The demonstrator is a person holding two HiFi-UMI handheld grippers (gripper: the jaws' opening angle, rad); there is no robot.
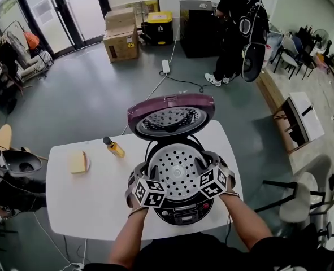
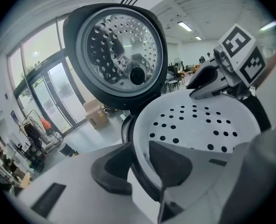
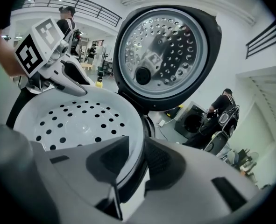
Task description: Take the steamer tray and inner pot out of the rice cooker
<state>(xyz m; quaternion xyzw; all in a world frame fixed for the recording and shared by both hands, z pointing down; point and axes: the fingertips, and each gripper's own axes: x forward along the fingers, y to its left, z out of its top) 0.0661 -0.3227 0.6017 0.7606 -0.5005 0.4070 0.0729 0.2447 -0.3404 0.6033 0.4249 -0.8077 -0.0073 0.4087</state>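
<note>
Head view: a white table (image 1: 93, 208) stands on a grey floor (image 1: 87, 95), with boxes (image 1: 120, 35) near glass doors. The rice cooker (image 1: 183, 214) has its panel toward the person and its lid (image 1: 171, 116) tipped up on the far side. The round steamer tray (image 1: 175, 171) lies level inside. Left gripper view: the left gripper (image 2: 140, 150), nearly closed, pinches the tray's rim. Right gripper view: the right gripper (image 3: 137, 146) clamps the opposite rim the same way.

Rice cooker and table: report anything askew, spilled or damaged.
Nothing stands out. The steamer tray sits level in the rice cooker with its lid open, the left gripper and right gripper each clamp its rim on opposite sides, and the bottle stands upright on the table with no spill.
</note>
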